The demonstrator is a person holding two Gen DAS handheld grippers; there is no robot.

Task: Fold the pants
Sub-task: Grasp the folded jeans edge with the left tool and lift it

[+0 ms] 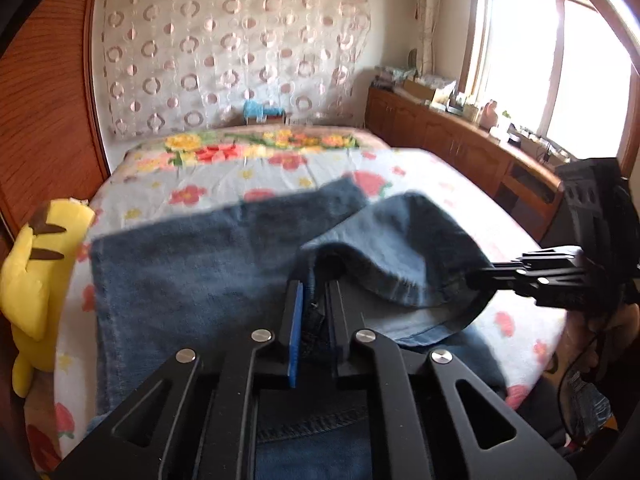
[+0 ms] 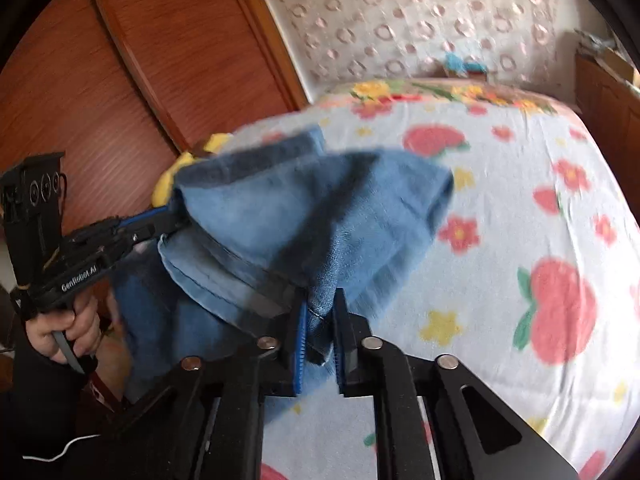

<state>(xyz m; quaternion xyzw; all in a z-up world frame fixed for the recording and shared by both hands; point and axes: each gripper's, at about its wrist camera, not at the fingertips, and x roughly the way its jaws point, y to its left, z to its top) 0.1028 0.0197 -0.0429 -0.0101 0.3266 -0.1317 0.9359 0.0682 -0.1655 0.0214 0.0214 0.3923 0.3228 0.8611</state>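
Denim, mid-blue and soft-looking, makes up the pants (image 1: 192, 280) that lie on the floral bedsheet (image 1: 400, 168) near the bed's near edge. Paler cloth shows along the hem where one leg end is turned up, and darker stitched seams run across the part closest to the left wrist camera. In that view the flat leg stretches away toward the far wall, its long axis running from the camera toward the patterned curtain (image 1: 240, 52), with its squared end at the far side. The other leg end is lifted off the sheet and humps into a loose arch between the two tools.

Both tools are clamped on denim. The left gripper (image 1: 316, 312) pinches a fold of the pants between its blue-edged pads, pointing forward and downward. The right gripper (image 2: 322, 320) bites the raised hem the same way, also angled downward, with cloth bunched between its pads. In the right wrist view a hand (image 2: 64, 328) wraps around the left tool's handle. A yellow plush toy (image 1: 32, 280) sits at the bed's left side.
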